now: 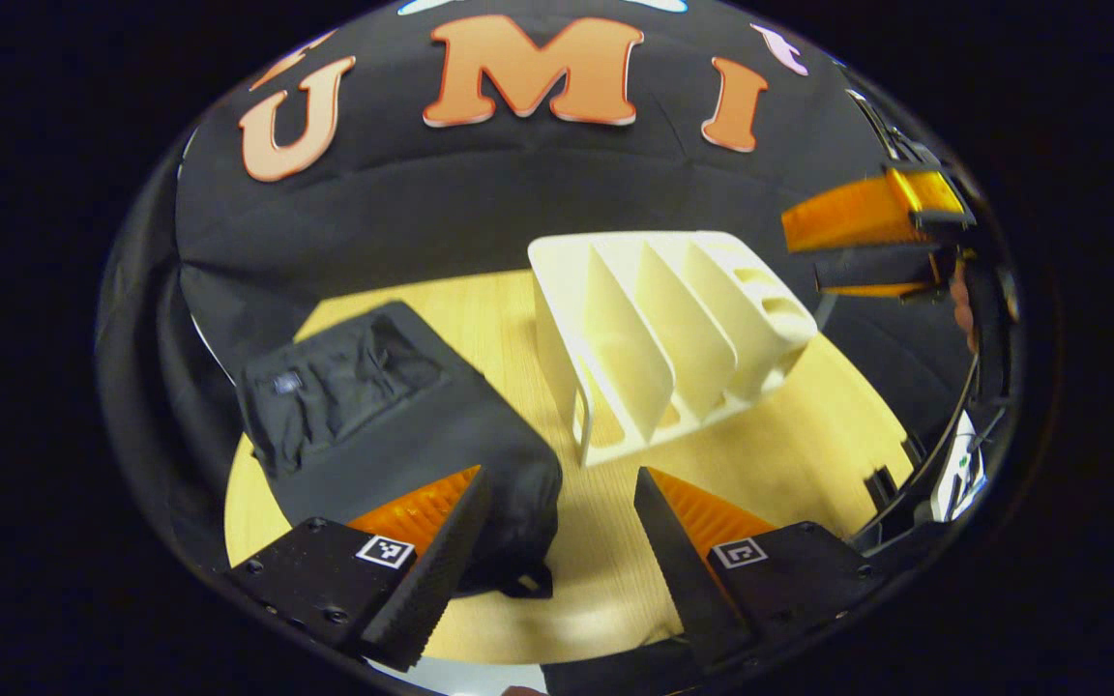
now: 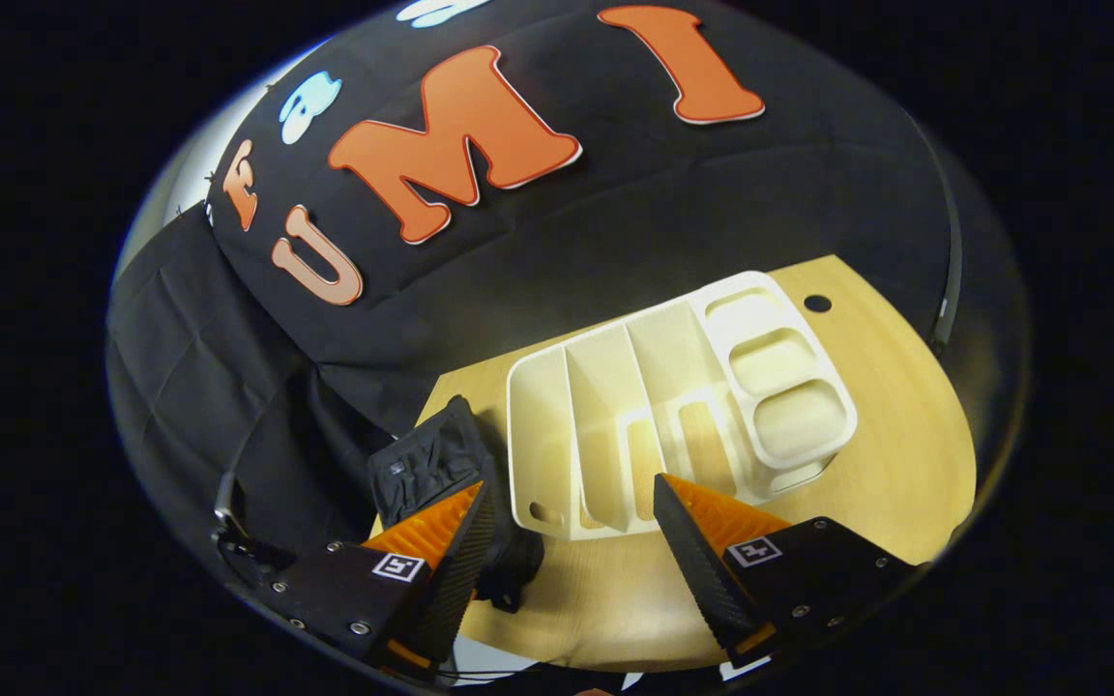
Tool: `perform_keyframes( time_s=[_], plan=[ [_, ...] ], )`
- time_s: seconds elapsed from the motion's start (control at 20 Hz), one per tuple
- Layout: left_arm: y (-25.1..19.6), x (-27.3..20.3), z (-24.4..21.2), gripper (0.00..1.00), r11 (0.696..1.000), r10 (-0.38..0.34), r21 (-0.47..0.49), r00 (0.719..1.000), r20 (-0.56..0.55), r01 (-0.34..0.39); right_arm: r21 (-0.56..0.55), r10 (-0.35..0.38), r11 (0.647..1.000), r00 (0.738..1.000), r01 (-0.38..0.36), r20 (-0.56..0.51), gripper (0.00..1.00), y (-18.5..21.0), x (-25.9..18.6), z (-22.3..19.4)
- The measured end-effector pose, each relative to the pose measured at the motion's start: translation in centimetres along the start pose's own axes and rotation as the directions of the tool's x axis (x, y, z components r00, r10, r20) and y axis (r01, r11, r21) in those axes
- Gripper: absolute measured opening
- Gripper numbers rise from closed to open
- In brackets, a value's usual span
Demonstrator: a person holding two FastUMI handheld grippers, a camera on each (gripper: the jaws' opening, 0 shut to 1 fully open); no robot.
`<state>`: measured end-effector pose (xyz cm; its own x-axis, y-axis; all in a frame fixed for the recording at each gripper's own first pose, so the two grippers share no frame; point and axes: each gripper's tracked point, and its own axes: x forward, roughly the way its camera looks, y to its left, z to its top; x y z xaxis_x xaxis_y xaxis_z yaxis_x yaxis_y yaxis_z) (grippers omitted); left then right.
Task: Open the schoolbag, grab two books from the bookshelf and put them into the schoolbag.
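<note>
Surface: light wooden table (image 1: 789,435) is carrying two things | schoolbag (image 1: 393,425), black, is lying on its left part, flap apparently closed though folds are blurring it | bookshelf (image 1: 673,329), cream with upright dividers, is standing just beside the schoolbag, slots looking bare | a small dark hole (image 2: 817,303) is showing near the table's far edge

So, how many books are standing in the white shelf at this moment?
0. The white plastic slotted bookshelf on the wooden table has all visible slots empty; the black fabric schoolbag beside it looks shut, so books may be hidden inside.
</note>
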<state>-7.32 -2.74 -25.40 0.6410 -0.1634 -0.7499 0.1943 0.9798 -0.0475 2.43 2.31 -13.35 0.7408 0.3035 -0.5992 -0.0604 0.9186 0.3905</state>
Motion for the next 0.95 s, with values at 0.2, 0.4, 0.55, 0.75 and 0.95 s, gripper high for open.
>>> perform_keyframes(
  time_s=[0.2,0.4,0.55,0.75,0.95],
  plan=[
    [-2.1,-1.7,10.4,0.96,0.999,0.036,-0.019,0.972,0.234,-0.033,-0.039,-0.059,0.997,0.99,0.064,0.129,0.98,-0.3,-0.8,3.2],
    [-2.2,-3.6,19.0,0.99,0.997,0.066,0.013,0.897,0.436,-0.08,-0.075,-0.082,0.991,0.958,0.106,0.276,0.97,0.6,-3.2,6.9],
    [-2.2,-4.5,21.1,0.95,0.996,0.077,-0.006,0.856,0.511,-0.086,-0.112,-0.098,0.983,0.925,0.148,0.367,0.97,1.1,-4.3,9.0],
    [-0.1,-6.3,24.7,0.95,0.993,0.107,-0.028,0.788,0.606,-0.113,-0.126,-0.109,0.975,0.888,0.183,0.447,0.97,2.0,-5.3,10.5],
    [0.9,-9.1,25.9,0.94,0.989,0.137,-0.057,0.708,0.693,-0.135,-0.158,-0.086,0.967,0.842,0.199,0.533,1.0,4.3,-6.2,11.5]
  ],
)
